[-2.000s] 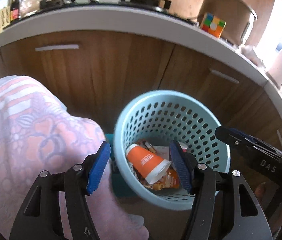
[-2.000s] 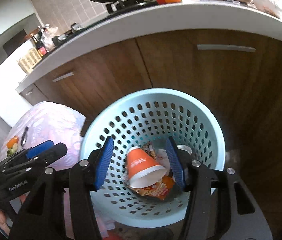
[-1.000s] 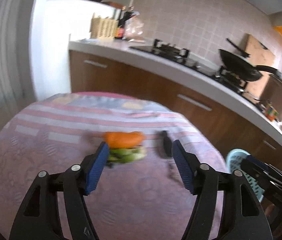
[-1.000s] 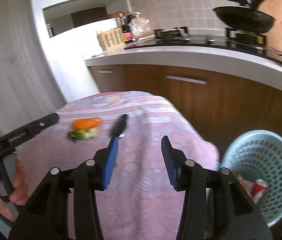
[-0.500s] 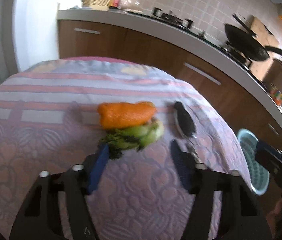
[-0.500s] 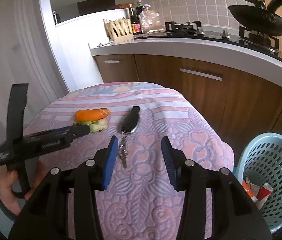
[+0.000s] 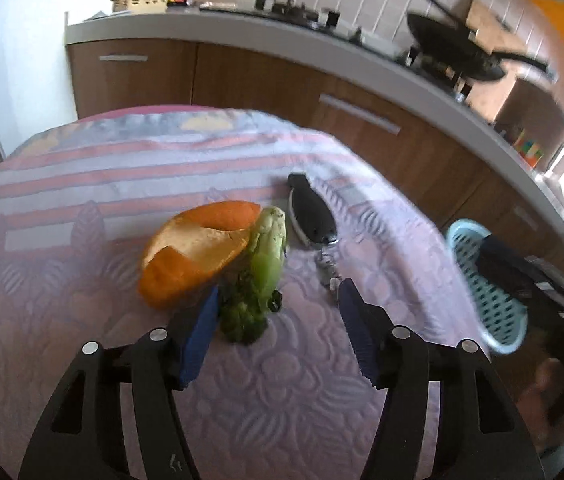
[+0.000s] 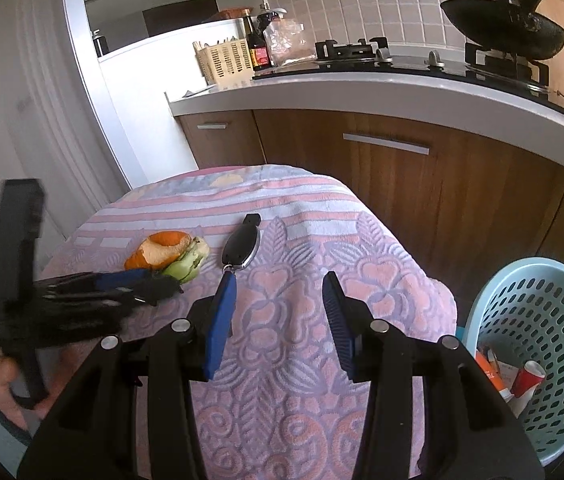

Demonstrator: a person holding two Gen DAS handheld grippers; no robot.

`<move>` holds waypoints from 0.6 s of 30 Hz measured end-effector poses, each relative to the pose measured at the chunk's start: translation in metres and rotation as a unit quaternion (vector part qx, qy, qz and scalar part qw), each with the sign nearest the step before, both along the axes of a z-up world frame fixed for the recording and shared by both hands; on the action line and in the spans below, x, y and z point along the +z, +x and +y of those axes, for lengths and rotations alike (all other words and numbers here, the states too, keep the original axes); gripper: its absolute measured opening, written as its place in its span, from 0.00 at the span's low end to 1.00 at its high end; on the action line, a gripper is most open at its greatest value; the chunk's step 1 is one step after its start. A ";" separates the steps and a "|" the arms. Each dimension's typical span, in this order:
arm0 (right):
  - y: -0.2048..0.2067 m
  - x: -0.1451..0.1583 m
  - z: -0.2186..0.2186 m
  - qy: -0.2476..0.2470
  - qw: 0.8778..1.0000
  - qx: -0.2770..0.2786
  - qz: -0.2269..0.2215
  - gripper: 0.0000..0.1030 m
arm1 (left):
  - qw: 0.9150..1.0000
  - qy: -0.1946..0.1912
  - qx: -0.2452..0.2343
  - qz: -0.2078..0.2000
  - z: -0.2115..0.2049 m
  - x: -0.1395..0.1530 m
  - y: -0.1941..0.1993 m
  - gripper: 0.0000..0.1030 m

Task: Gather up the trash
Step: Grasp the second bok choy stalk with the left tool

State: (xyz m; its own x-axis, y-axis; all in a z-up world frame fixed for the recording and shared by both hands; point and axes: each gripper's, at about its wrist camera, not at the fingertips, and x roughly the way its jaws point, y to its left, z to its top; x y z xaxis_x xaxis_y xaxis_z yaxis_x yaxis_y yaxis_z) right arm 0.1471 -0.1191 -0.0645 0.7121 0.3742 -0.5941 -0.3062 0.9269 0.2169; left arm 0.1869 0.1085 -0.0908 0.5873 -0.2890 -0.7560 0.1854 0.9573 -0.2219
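Observation:
An orange peel [image 7: 198, 252] and a green vegetable scrap [image 7: 264, 264] lie together on the patterned tablecloth [image 7: 82, 208]. My left gripper [image 7: 278, 300] hangs low over them with its jaws opening. The scrap's dark leafy end sits between the fingers, close to the left pad, and the right pad stands well apart. In the right wrist view the left gripper [image 8: 158, 286] reaches in beside the peel [image 8: 158, 254] and scrap [image 8: 188, 264]. My right gripper [image 8: 278, 284] hovers open above the cloth with nothing between its fingers.
A black key fob [image 7: 312, 216] with keys [image 7: 327, 270] lies just right of the scrap. A pale blue perforated basket [image 8: 554, 320] holding trash stands on the floor off the table's right edge. Wooden cabinets [image 8: 402, 184] and a counter with a stove run behind.
Both grippers swung from over the basket to the table. My left gripper then sank closer to the peel and scrap, whose leafy end now lies between its fingers. The right one has held still lately.

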 end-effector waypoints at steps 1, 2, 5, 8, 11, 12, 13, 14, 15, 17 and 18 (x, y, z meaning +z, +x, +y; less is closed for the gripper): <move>0.000 0.001 0.001 0.000 1.000 0.001 -0.001 0.40 | 1.000 0.008 0.004 0.002 -0.002 -0.003 0.006 0.52; 0.000 0.002 0.002 -0.001 1.000 0.003 -0.002 0.40 | 1.000 0.012 0.007 0.004 -0.004 -0.007 0.010 0.48; 0.001 0.004 0.008 -0.010 1.000 0.012 -0.002 0.40 | 0.999 0.031 0.018 -0.006 -0.007 -0.010 0.012 0.24; 0.001 0.007 0.018 -0.016 1.000 0.024 -0.003 0.40 | 1.000 0.010 0.017 -0.010 0.000 -0.006 0.002 0.21; 0.004 0.011 0.036 -0.027 0.999 0.046 -0.003 0.40 | 0.999 -0.022 0.026 -0.025 0.014 0.008 -0.026 0.21; 0.004 0.012 0.042 -0.029 0.998 0.051 -0.004 0.40 | 0.999 -0.035 0.028 -0.029 0.021 0.012 -0.037 0.21; 0.006 0.012 0.050 -0.032 0.998 0.058 -0.003 0.40 | 0.998 -0.041 0.033 -0.034 0.026 0.014 -0.045 0.21; 0.008 0.012 0.058 -0.032 0.997 0.066 0.001 0.40 | 0.997 -0.050 0.042 -0.038 0.035 0.017 -0.056 0.21; 0.011 0.011 0.065 -0.030 0.997 0.075 0.006 0.40 | 0.996 -0.061 0.047 -0.038 0.044 0.018 -0.064 0.21; 0.019 0.007 0.082 -0.026 0.995 0.091 0.021 0.40 | 0.995 -0.072 0.056 -0.038 0.059 0.019 -0.074 0.21; 0.022 0.004 0.090 -0.024 0.995 0.098 0.028 0.40 | 0.994 -0.065 0.068 -0.045 0.067 0.020 -0.080 0.21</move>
